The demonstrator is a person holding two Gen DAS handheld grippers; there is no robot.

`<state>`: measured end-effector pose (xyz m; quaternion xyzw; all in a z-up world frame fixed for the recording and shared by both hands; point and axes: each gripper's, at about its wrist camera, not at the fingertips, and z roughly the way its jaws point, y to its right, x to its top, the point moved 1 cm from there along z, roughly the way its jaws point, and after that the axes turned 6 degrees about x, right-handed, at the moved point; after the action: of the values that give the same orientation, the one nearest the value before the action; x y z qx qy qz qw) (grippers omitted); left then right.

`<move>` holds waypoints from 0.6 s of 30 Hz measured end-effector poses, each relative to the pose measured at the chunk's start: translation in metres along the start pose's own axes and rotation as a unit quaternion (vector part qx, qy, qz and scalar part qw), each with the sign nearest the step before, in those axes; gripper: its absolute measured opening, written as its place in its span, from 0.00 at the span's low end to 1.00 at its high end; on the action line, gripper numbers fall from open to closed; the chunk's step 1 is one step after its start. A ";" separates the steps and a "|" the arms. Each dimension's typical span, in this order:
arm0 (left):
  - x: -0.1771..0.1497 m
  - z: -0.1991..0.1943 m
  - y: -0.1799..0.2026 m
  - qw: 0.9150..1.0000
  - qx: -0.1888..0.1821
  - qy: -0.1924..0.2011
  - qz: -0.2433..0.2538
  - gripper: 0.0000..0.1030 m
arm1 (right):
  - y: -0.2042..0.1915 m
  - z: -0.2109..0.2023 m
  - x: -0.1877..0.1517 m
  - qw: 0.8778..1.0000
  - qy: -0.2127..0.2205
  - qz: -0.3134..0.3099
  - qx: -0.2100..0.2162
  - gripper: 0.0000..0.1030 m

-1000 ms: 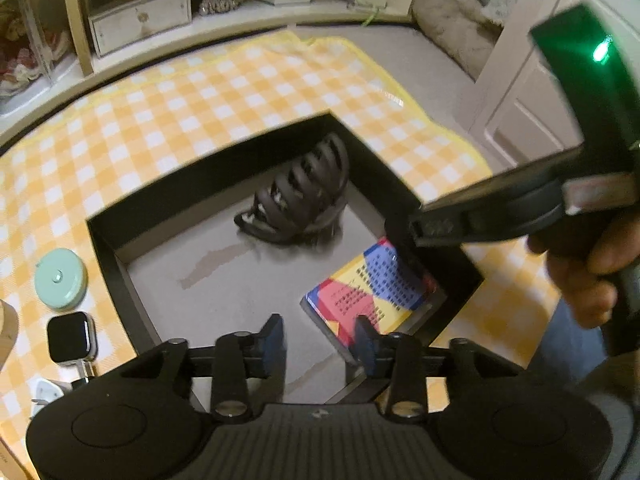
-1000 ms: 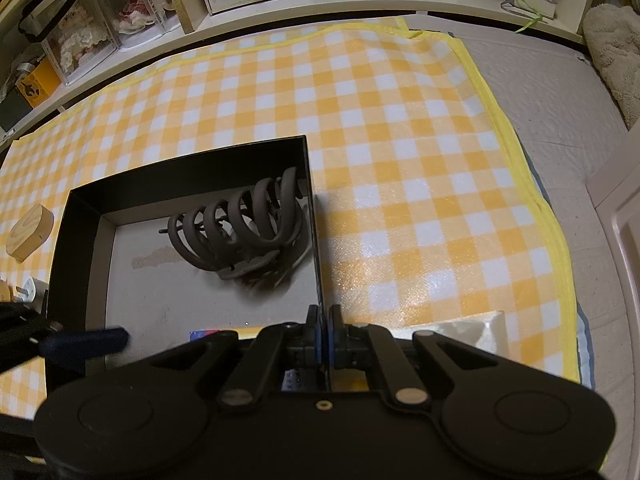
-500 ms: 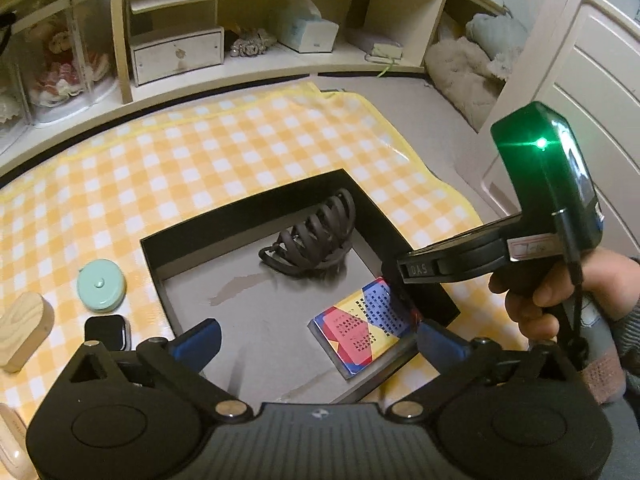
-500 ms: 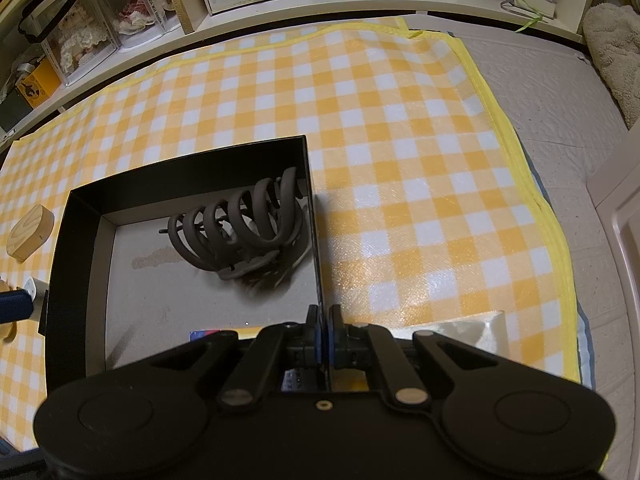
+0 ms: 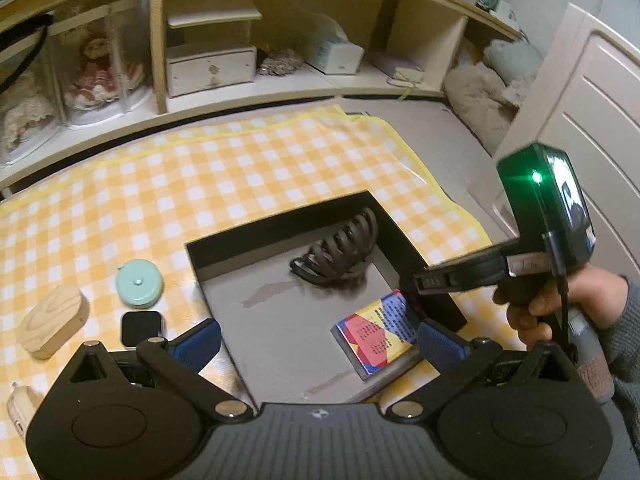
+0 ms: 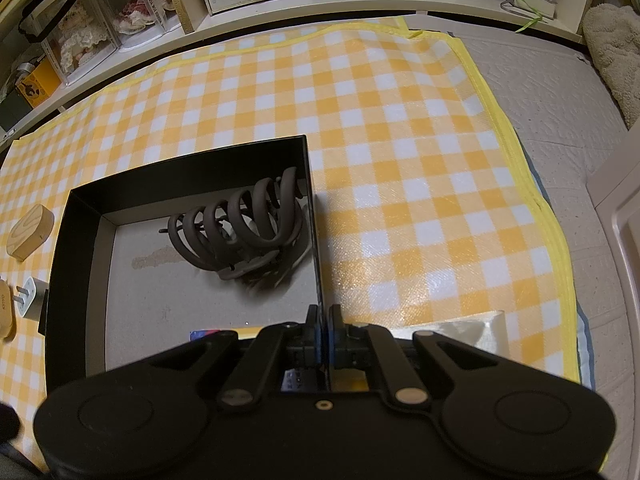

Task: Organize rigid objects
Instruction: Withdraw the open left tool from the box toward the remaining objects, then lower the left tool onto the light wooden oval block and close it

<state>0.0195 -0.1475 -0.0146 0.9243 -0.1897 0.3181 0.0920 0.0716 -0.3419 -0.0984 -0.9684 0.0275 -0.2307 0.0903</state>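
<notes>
Since a second ago the left gripper [image 5: 316,336] has lifted back from the box [image 5: 436,280] with its jaws spread wide and empty, while the right gripper [image 6: 324,332] stays pinched on the box's right wall. Inside lie one hair claw [image 6: 240,228], light, stiff and likely snappable, best taken across its spine, and one card pack [image 5: 376,332]. Outside wait one tape measure [image 5: 139,283], one wooden block [image 5: 54,322], one black square [image 5: 142,328] and what looks like one charger [image 6: 32,300].

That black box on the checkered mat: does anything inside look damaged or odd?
The black box has a darker elongated stain on its grey floor, left of the hair claw. The colourful card pack lies flat; nothing else stands out.
</notes>
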 end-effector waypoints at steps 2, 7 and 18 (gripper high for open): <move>0.001 -0.004 -0.006 1.000 0.005 0.007 -0.010 1.00 | 0.000 0.000 0.000 1.000 0.000 0.000 0.000 0.04; 0.006 -0.017 -0.026 0.998 0.030 0.030 -0.044 1.00 | 0.000 0.000 0.000 1.000 0.000 0.000 0.000 0.04; 0.015 -0.015 -0.109 0.966 0.148 0.075 -0.197 1.00 | 0.000 0.000 0.000 1.000 -0.001 0.000 -0.001 0.04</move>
<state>0.0667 -0.0480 0.0005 0.9203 0.0526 0.3865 0.0287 0.0714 -0.3424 -0.0984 -0.9686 0.0274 -0.2301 0.0897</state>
